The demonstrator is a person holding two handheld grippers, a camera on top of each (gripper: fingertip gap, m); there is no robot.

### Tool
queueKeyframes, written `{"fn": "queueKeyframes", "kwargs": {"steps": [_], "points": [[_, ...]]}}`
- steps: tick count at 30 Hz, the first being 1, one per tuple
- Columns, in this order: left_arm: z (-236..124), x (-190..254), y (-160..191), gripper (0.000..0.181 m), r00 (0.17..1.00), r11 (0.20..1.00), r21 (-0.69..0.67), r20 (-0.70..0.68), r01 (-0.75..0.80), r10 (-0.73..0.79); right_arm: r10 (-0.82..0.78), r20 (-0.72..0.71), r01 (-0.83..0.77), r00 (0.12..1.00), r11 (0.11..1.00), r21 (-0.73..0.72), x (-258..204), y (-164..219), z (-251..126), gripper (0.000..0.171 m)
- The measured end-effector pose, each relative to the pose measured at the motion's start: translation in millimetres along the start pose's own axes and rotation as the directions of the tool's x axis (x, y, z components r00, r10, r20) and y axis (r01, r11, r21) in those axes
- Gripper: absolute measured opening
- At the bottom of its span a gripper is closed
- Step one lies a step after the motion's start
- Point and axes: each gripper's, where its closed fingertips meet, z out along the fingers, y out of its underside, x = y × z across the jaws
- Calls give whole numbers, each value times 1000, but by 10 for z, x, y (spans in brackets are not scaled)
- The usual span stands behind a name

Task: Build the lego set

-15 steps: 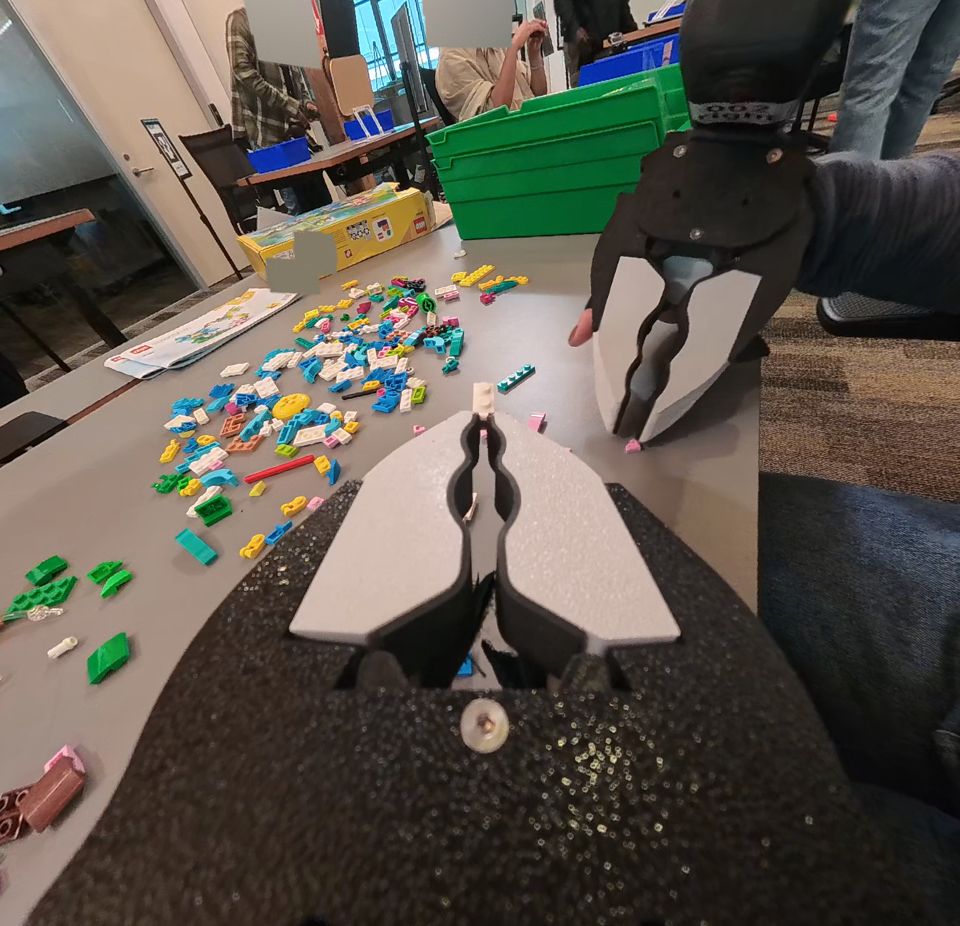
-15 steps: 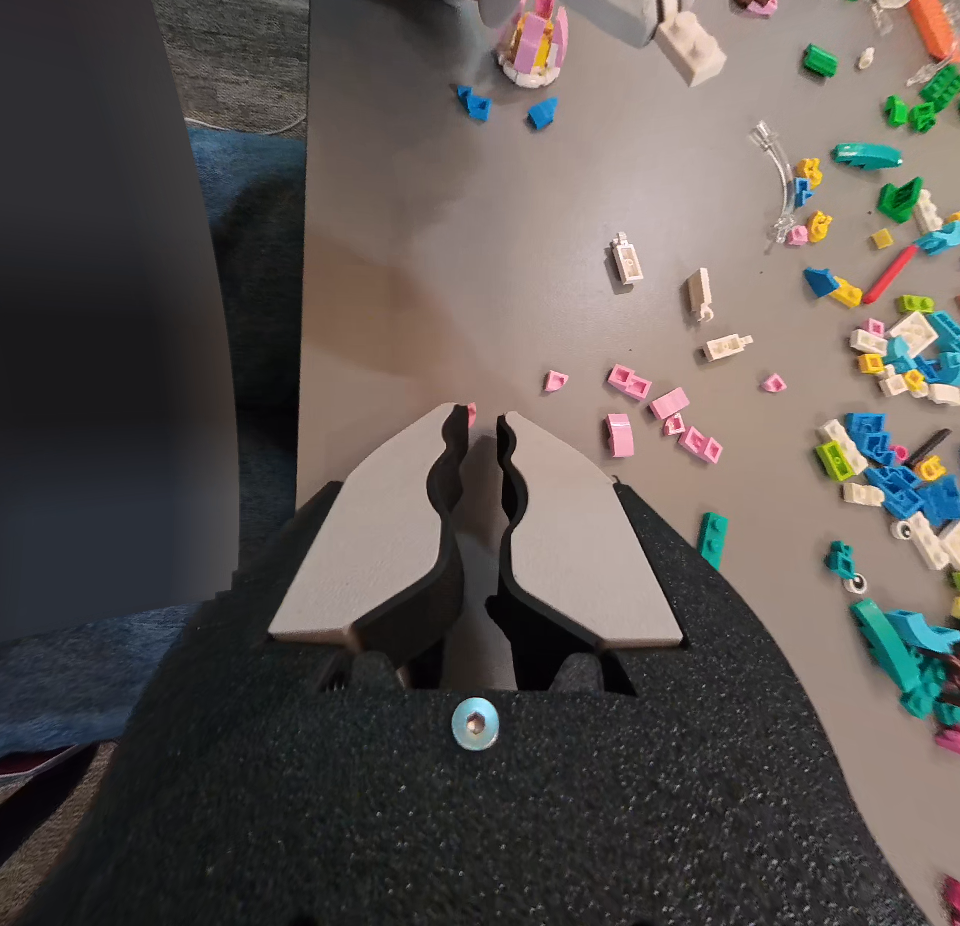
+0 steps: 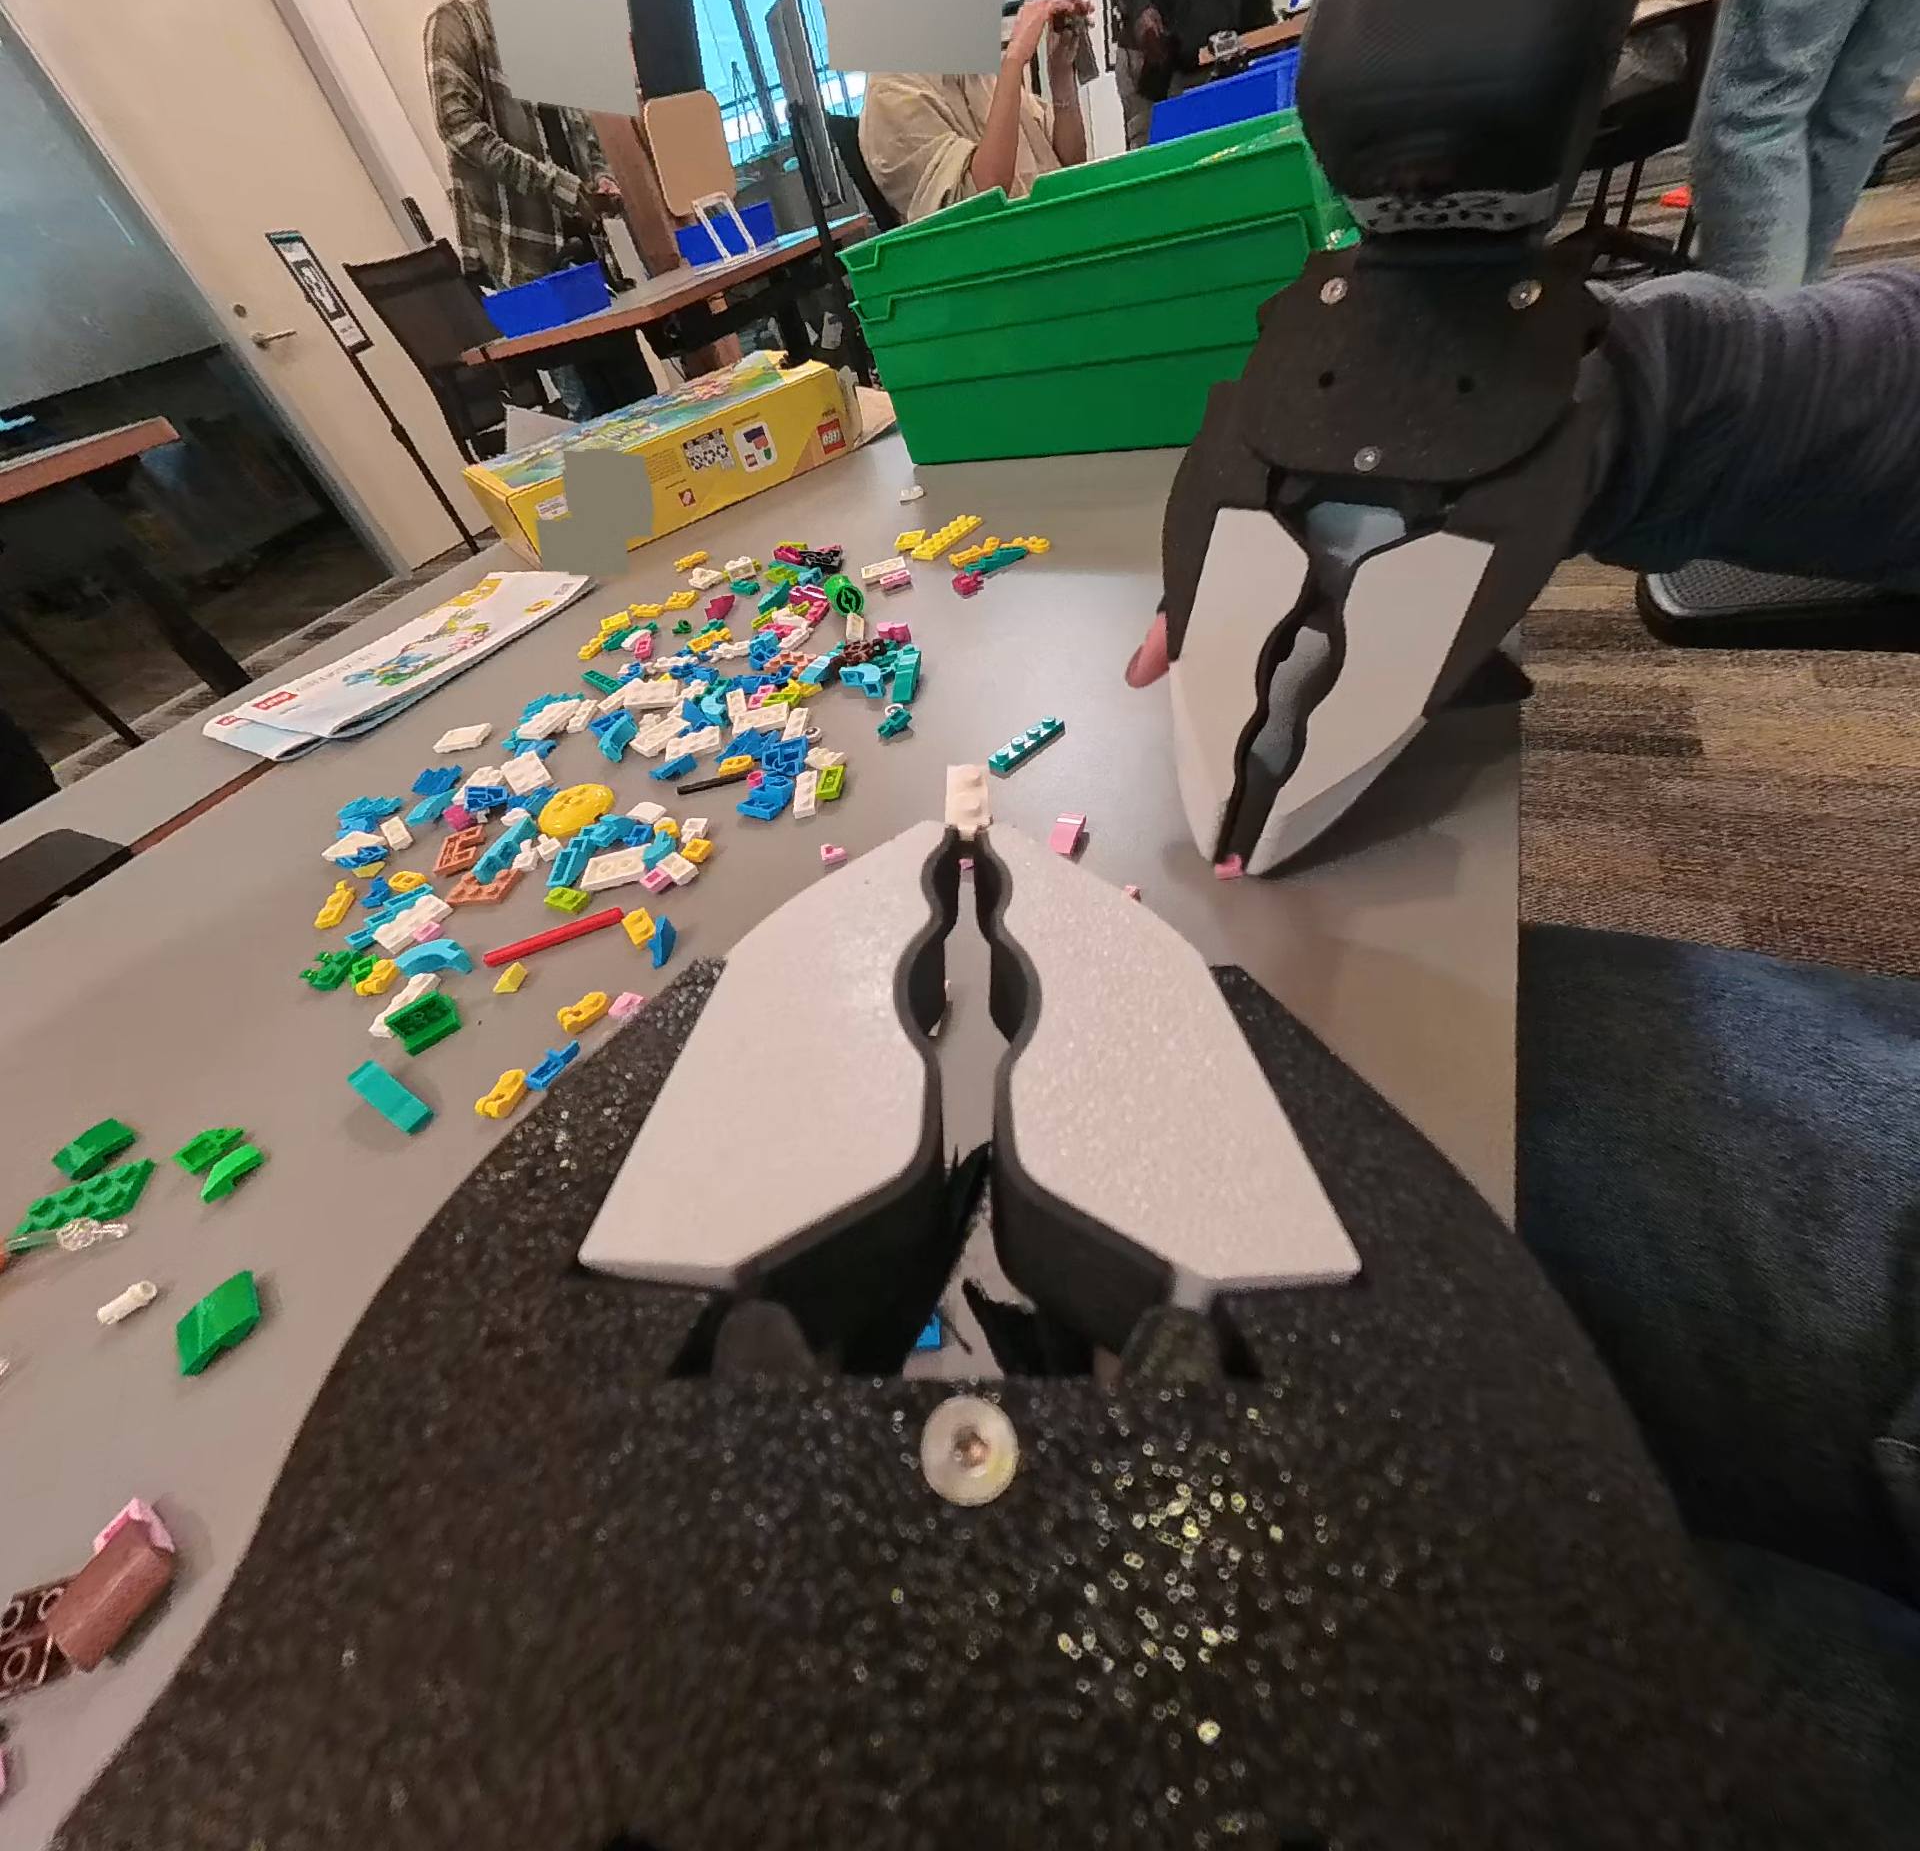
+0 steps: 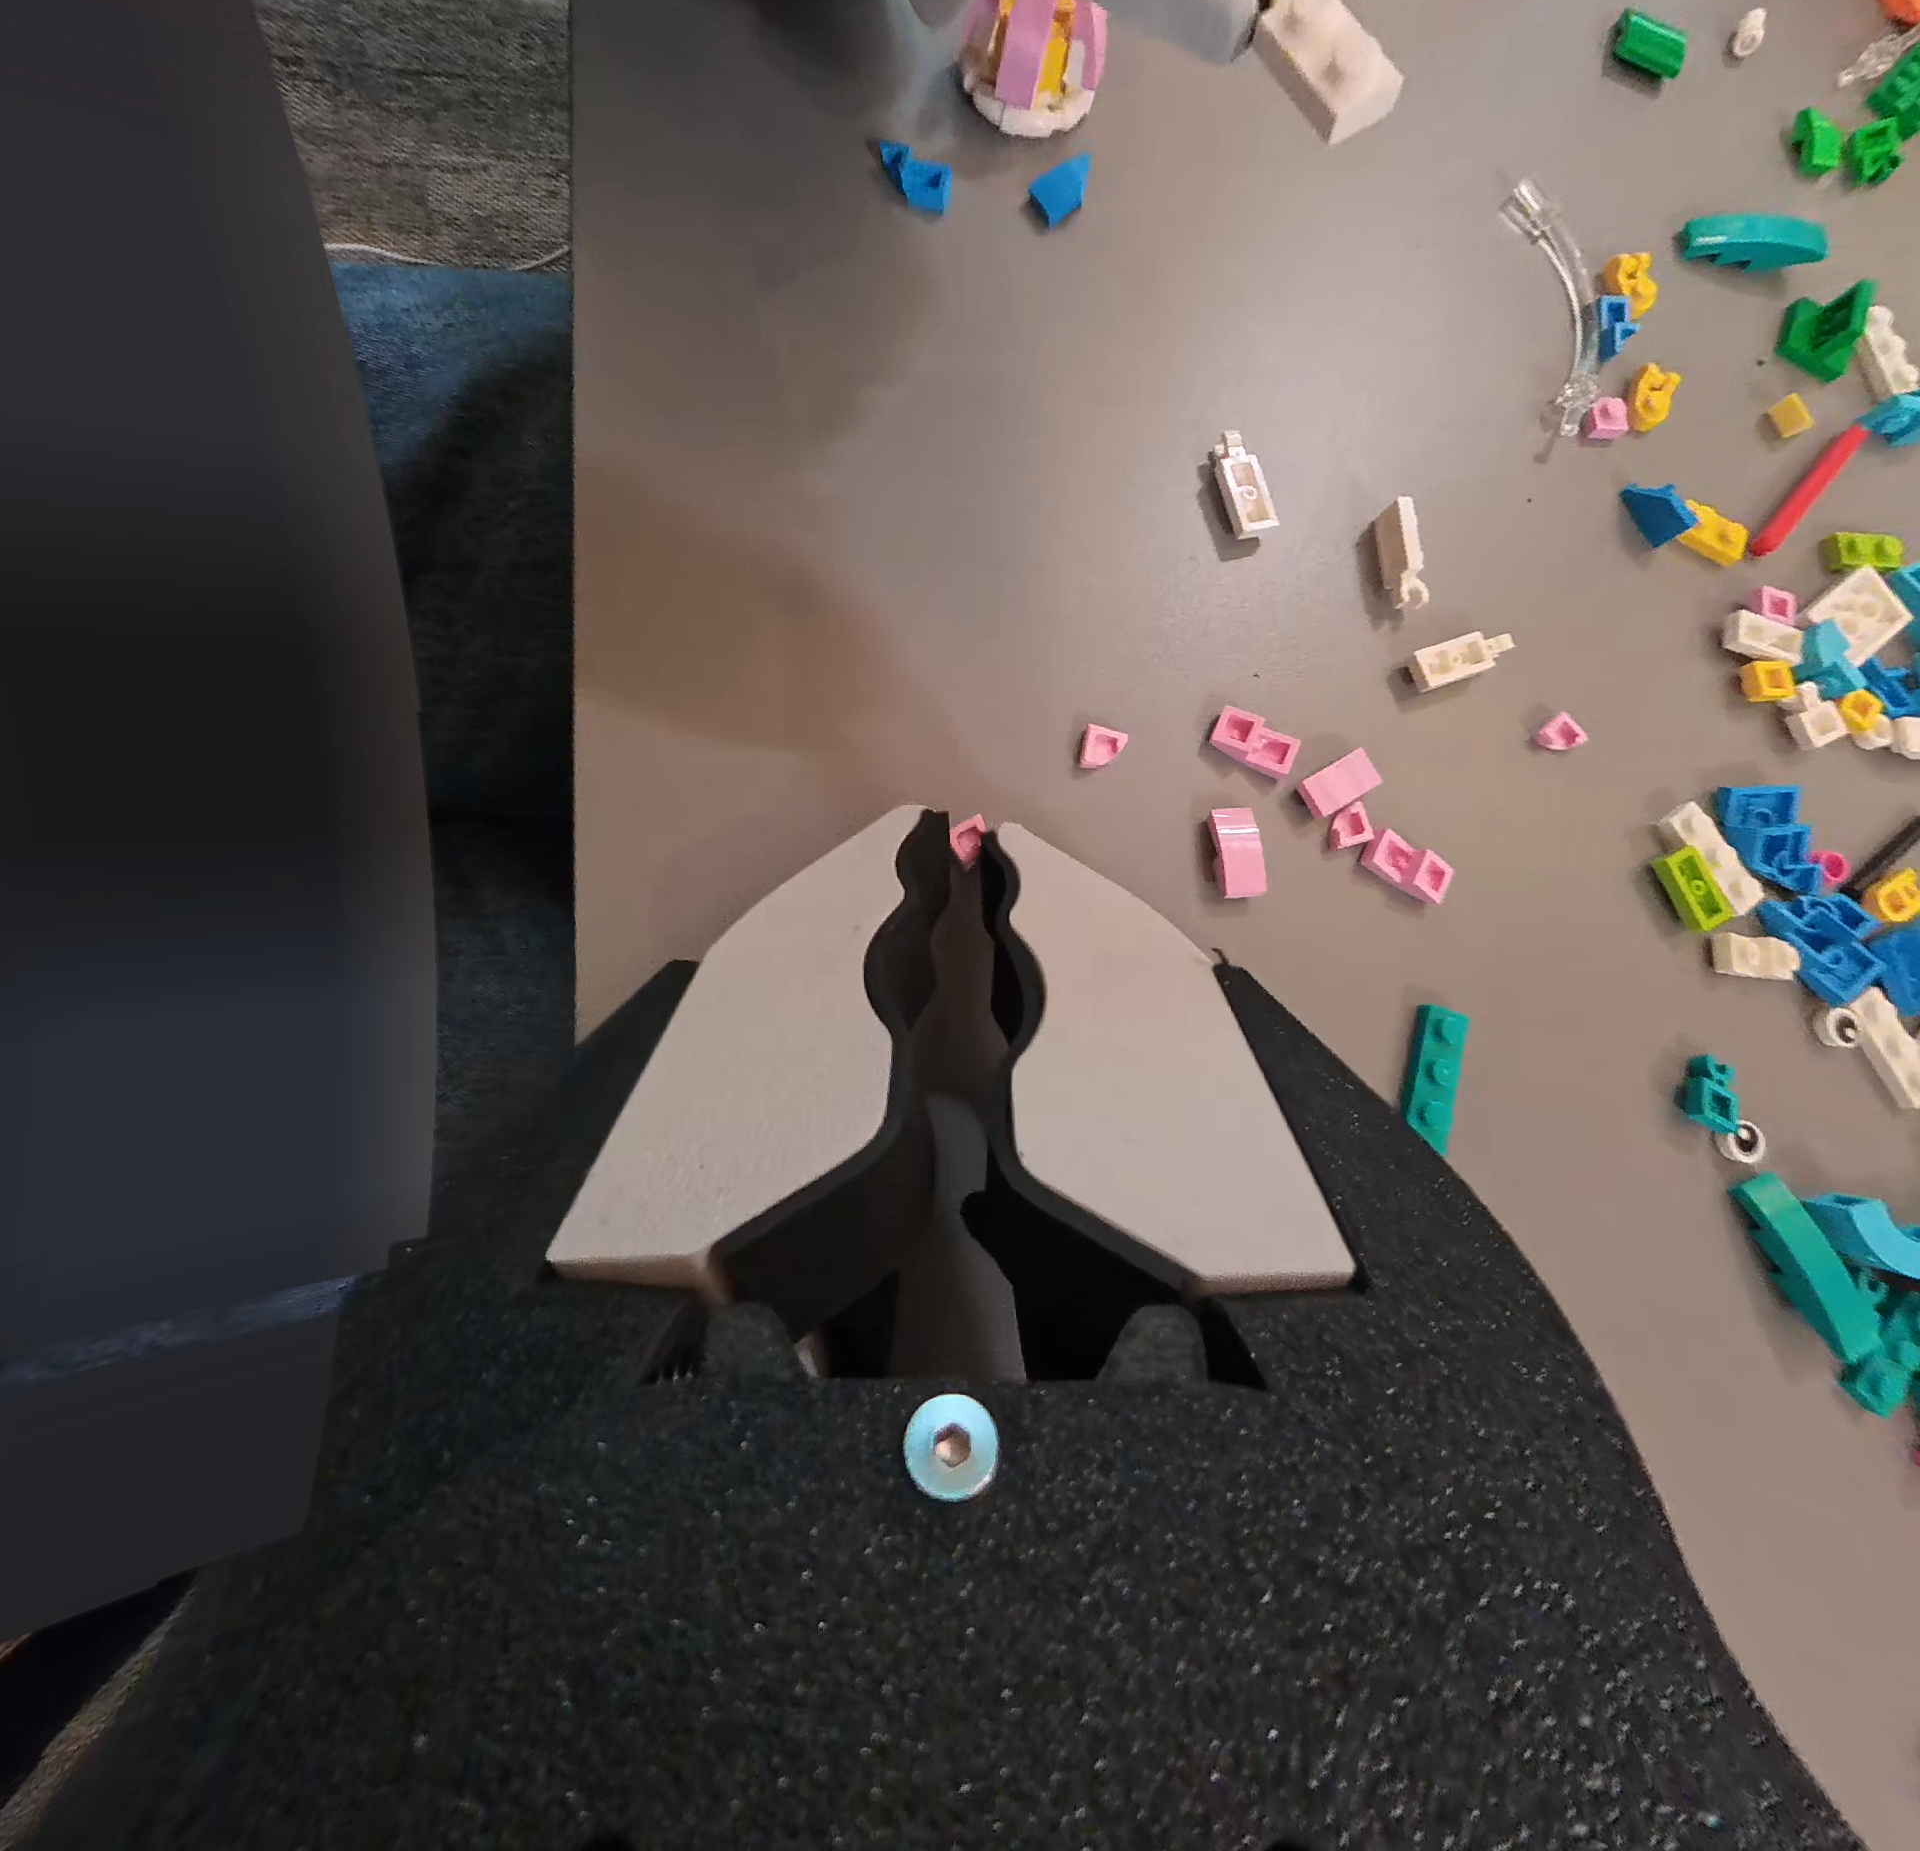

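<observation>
Clearly crowded: grey tabletop (image 3: pixel 1143 575) strewn with loose coloured plastic bricks (image 3: pixel 665 752). Nearer the table's edge, left gripper (image 3: pixel 966 833) clamped on a white studded brick (image 3: pixel 966 799), lower part hidden. Right gripper (image 4: pixel 964 833) pinching a tiny pink piece (image 4: pixel 966 840), mostly hidden.

loose bricks (image 3: pixel 665 762) spread across the table (image 3: pixel 1299 970), box (image 3: pixel 675 451) and stacked bins (image 3: pixel 1070 326) behind them, booklet (image 3: pixel 395 653) left.

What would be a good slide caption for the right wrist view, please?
Right gripper shut on a small pink piece at the grey table's edge, loose bricks scattered alongside.
</observation>
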Motion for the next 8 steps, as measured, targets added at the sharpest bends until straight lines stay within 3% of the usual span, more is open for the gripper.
{"fn": "queueKeyframes", "kwargs": {"steps": [8], "points": [[56,72,66,2,998,996,-55,-13,-69,69,-187,-246,194,951,981,2,240,-108,-64,0]]}}
